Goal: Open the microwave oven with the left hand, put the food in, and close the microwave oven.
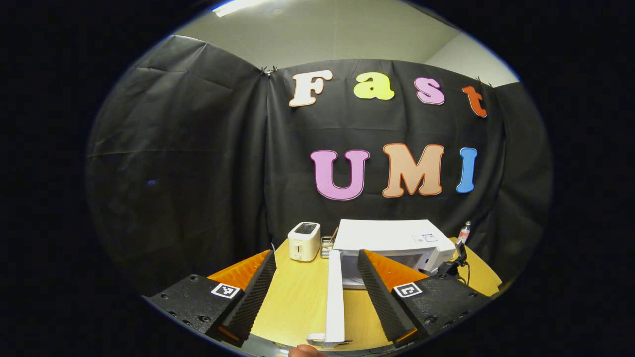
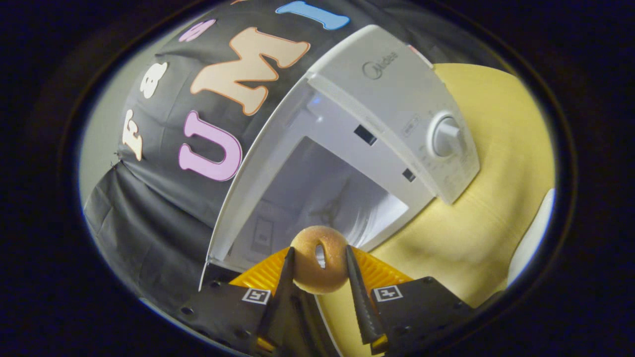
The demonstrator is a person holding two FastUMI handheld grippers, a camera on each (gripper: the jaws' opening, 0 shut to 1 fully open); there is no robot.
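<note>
Right hand-held gripper [image 2: 317, 267] grips the bagel [image 2: 319, 259]; microwave cavity [image 2: 317, 198] lies directly ahead, mid-frame (door [image 1: 335, 297] open). Left hand-held gripper [image 1: 317, 292] open, empty.

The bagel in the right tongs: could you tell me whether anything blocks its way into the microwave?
Nothing visible does. The tan ring-shaped bagel sits clamped in the right tongs, facing the white microwave oven, whose pale cavity lies open ahead with its white door swung wide.
</note>
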